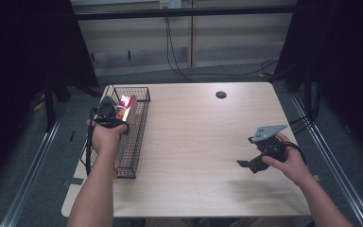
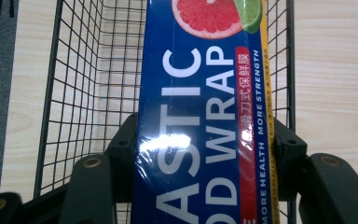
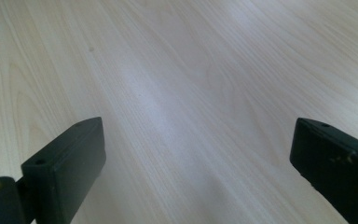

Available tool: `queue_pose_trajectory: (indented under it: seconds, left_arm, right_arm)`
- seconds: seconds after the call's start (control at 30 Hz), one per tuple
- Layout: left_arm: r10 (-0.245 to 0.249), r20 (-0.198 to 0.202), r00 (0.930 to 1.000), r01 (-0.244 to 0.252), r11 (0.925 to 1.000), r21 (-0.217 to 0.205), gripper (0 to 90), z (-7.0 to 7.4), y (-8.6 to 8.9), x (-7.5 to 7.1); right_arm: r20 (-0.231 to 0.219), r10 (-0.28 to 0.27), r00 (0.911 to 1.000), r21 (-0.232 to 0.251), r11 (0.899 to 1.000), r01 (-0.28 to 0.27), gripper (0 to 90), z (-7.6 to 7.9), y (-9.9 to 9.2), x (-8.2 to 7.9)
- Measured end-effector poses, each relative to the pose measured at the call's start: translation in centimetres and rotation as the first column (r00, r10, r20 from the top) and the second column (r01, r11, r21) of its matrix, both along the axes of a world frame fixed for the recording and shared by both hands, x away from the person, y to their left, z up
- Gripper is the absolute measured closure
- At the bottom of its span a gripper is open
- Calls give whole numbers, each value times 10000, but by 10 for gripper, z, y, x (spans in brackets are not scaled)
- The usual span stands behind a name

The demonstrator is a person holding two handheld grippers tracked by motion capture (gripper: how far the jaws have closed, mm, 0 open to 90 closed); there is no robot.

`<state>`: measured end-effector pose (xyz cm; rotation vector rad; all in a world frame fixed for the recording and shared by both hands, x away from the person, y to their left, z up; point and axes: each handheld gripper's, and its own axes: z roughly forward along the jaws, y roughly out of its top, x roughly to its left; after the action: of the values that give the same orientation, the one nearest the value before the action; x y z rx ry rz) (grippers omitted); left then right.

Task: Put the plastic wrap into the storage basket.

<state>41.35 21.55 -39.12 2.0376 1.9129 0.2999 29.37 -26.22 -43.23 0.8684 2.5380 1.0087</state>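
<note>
A long blue plastic-wrap box is clamped across its narrow width by the left gripper and held over the wire basket, at the basket's far end. The box's long axis is aligned with the basket's length, pointing away from the gripper. The right gripper is held well apart from the basket, jaws spread wide, nothing between them.

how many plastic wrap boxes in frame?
1. The blue plastic food wrap box is clamped in the left gripper over the black wire basket at the table's left edge. The basket floor looks bare, though the box hides part.
</note>
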Motion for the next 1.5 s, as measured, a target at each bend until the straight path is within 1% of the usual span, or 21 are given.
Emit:
queue_pose_trajectory:
  seconds: [0.1,0.13,0.27,0.33,0.37,0.4,0.53,0.63,0.73,0.9,0.93,1.0,1.03,1.17,1.23,1.27,1.3,1.37,1.4,1.43,1.5]
  left_arm:
    - [56,-31,10000,-56,10000,41,425,-3,1,2]
    - [59,-112,9999,-59,10000,-3,424,-4,1,3]
    - [121,-134,9998,-120,9999,61,423,-7,3,6]
    - [240,-238,9994,-239,9997,30,422,-9,2,7]
    - [131,-257,9996,-129,9999,100,422,-9,3,7]
    - [197,-339,9992,-195,9998,56,422,-10,3,8]
    - [308,-390,9988,-305,9995,73,419,-11,3,9]
    - [401,-607,9973,-396,9992,109,416,-13,3,10]
    - [362,-630,9974,-351,9992,185,413,-14,5,11]
    - [395,-691,9968,-387,9992,137,406,-14,5,11]
    - [348,-661,9972,-341,9993,126,403,-13,5,10]
    - [257,-352,9990,-256,9997,32,394,-10,7,10]
    - [334,-266,9991,-334,9994,-5,378,-8,7,10]
    - [240,-22,9997,-240,9997,-43,343,-1,8,7]
    - [168,21,9999,-168,9998,-148,334,2,7,5]
    - [266,90,9996,-263,9992,-288,328,3,6,4]
    - [184,147,9997,-180,9994,-304,316,5,6,4]
    - [103,226,9997,-97,9995,-290,301,8,6,2]
    - [174,346,9992,-162,9993,-349,292,10,5,1]
    - [96,418,9991,-81,9993,-359,282,13,6,1]
    - [12,572,9984,18,9986,-519,276,17,5,-2]
  right_arm:
    - [-15,-20,10000,7,10000,20,31,0,0,0]
    - [-10,-37,10000,-14,10000,37,30,0,-1,0]
    - [-6,-67,10000,15,10000,67,31,0,-2,1]
    - [0,-79,10000,10,10000,79,30,0,-2,1]
    - [0,-78,10000,14,10000,78,31,0,-2,1]
    - [2,-78,10000,14,10000,78,31,0,-2,1]
    - [5,-82,10000,41,10000,82,30,0,-2,1]
    - [-13,-74,10000,15,10000,74,31,0,-2,0]
    - [-6,-79,10000,25,10000,79,31,0,-2,0]
    - [15,-85,10000,84,9999,85,31,1,-2,1]
    - [24,-85,10000,74,9999,85,31,0,-2,1]
    - [9,-70,10000,47,10000,70,31,0,-2,0]
    - [44,-8,10000,25,10000,8,31,0,-2,0]
    - [47,11,10000,71,10000,-11,31,1,-2,0]
    - [71,47,10000,91,9999,-47,31,0,-1,0]
    - [47,8,10000,78,10000,-8,31,0,-1,-1]
    - [54,4,10000,-15,10000,-4,30,1,-1,-1]
    - [72,-9,10000,48,10000,9,31,1,0,-1]
    - [63,-15,10000,14,10000,14,30,2,0,-1]
    - [70,-51,10000,72,10000,51,31,2,0,-1]
    - [64,-44,10000,38,10000,44,31,3,1,-1]
